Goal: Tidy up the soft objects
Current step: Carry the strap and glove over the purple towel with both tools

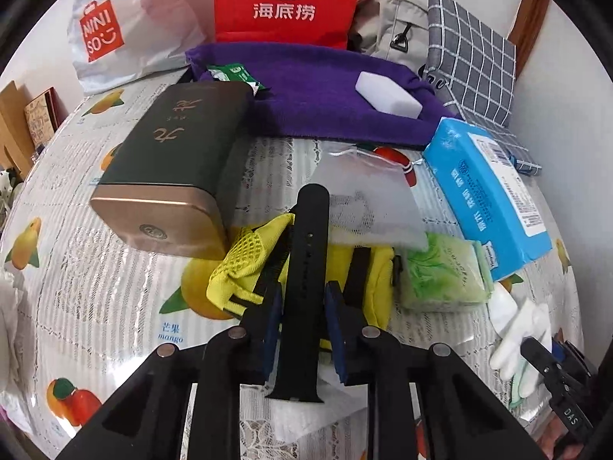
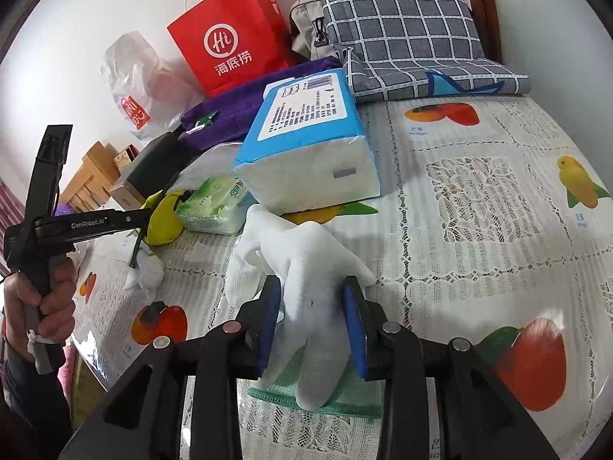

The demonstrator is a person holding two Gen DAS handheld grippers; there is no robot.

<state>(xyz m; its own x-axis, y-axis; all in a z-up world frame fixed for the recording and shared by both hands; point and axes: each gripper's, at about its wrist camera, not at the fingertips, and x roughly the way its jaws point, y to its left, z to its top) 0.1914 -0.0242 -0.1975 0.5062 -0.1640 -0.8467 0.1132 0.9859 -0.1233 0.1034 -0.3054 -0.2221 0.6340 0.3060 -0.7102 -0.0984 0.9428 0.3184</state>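
Observation:
My left gripper (image 1: 302,299) is shut on a black rubber watch strap (image 1: 306,268) and holds it above a yellow mesh pouch (image 1: 245,264). My right gripper (image 2: 312,306) has its blue pads on either side of a white knit glove (image 2: 306,280) that lies on the table over a green cloth (image 2: 283,391). The glove (image 1: 517,329) and right gripper also show at the right edge of the left wrist view. A purple towel (image 1: 325,88) carries a white sponge (image 1: 387,94).
A dark tea tin (image 1: 172,168), a blue tissue pack (image 1: 490,191), a green wipes pack (image 1: 440,272) and a clear plastic bag (image 1: 367,199) crowd the fruit-print tablecloth (image 2: 479,199). Red (image 1: 287,0) and white bags (image 1: 115,30) and a checked cushion (image 2: 402,27) stand at the back wall.

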